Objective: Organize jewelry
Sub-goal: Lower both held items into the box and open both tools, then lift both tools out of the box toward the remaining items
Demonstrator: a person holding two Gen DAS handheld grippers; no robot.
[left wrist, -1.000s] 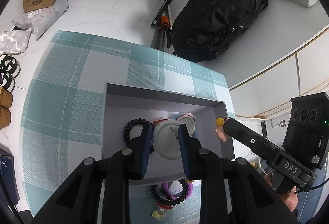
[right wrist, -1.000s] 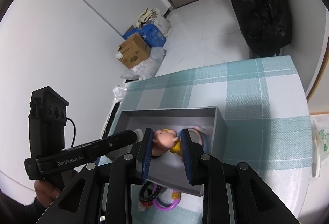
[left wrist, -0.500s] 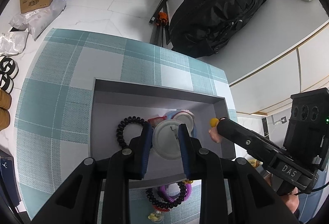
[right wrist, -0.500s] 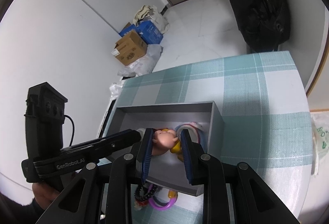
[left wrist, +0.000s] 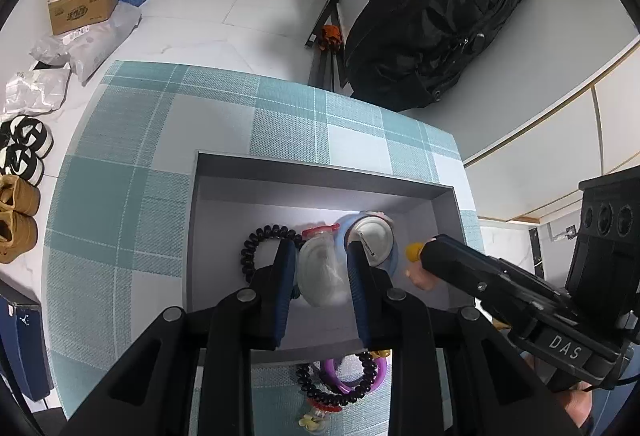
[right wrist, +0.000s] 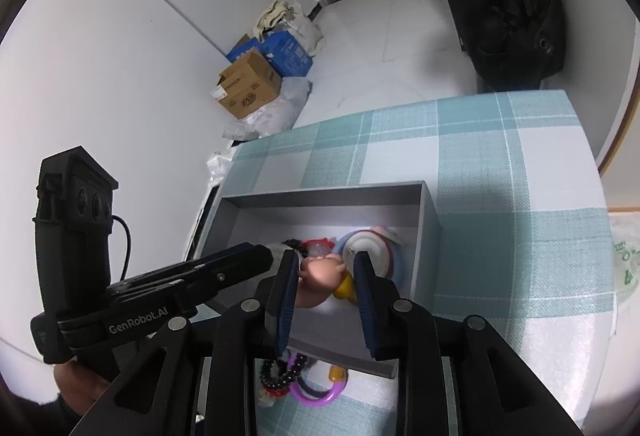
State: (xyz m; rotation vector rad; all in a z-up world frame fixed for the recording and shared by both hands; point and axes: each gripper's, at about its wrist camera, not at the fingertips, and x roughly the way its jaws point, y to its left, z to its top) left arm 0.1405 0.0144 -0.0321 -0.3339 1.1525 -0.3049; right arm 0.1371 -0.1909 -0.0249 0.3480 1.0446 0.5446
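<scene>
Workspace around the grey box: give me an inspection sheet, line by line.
Surface: table under a teal checked cloth.
Job's things: open grey box holding a black coil band, a round white case and a red-rimmed piece.
Clutter: a black bead bracelet and a purple ring lie on the cloth outside the box's near wall.
Grippers: left hand-held gripper shut on a clear pouch; right hand-held gripper has its jaws opening around a pink pig figure.
Cables: one black cable on the left unit.
Surroundings: cardboard boxes, shoes, black backpack on the floor.
</scene>
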